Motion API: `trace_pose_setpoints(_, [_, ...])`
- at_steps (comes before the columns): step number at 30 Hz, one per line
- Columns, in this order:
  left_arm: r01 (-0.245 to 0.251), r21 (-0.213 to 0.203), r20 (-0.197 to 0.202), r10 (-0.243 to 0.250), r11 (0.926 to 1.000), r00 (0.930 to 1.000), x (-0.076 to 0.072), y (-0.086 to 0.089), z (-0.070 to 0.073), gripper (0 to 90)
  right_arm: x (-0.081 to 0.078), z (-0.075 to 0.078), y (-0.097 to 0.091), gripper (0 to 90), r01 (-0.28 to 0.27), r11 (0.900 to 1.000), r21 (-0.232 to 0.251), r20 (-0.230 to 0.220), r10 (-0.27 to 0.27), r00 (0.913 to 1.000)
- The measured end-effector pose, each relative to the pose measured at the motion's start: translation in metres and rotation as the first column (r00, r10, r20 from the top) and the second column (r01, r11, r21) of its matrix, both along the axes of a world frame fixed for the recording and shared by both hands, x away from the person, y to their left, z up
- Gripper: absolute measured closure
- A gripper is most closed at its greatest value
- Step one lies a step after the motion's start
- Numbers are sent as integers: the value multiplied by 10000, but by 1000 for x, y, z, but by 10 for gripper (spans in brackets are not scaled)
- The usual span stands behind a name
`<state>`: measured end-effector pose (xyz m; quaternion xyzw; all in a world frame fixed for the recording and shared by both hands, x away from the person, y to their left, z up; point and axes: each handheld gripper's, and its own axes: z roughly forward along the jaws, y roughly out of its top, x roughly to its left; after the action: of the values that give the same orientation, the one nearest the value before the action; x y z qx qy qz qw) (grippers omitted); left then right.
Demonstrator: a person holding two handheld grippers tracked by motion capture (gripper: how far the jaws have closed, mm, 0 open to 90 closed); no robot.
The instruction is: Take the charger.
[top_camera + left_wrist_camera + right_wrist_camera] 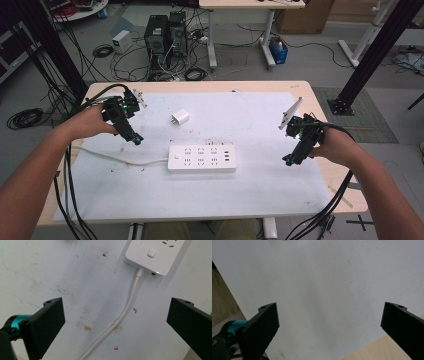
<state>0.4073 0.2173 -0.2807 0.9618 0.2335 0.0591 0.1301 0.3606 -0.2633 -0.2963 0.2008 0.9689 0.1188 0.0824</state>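
Both grippers' fingers (50, 322) wide apart, empty, above mat (260, 185).

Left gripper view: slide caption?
Open left gripper above the white mat, power strip and its cord ahead.

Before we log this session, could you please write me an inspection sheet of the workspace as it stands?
Surface: white mat on a wooden table, stained with brown and red marks.
Job's things: white power strip at mid-table, its sockets unused; small white charger lying apart behind it.
Clutter: nothing seen on the mat.
Grippers: left gripper and right gripper both open, holding nothing, hovering either side of the strip.
Cables: the strip's white cord runs off to the table's left; black gripper cables trail off the near edge.
Surroundings: computer towers, loose floor wiring, another desk behind.
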Motion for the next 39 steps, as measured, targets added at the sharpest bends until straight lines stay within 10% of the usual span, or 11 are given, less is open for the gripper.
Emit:
trace_pose_setpoints(16, [-854,-342,489,870,9958,9950,10,2,3,17,1,-1,14,10,36,9997,245,211,-42,9998])
trace_pose_setpoints(30, [-2522,-1662,949,2700,9533,9582,39,-25,0,17,5,-10,24,10,80,9982,587,201,-92,9998])
trace_pose_setpoints(39, [-1801,-2246,1303,2126,9577,9684,68,-54,-25,17,4,-14,25,10,13,9967,811,200,-29,9998])
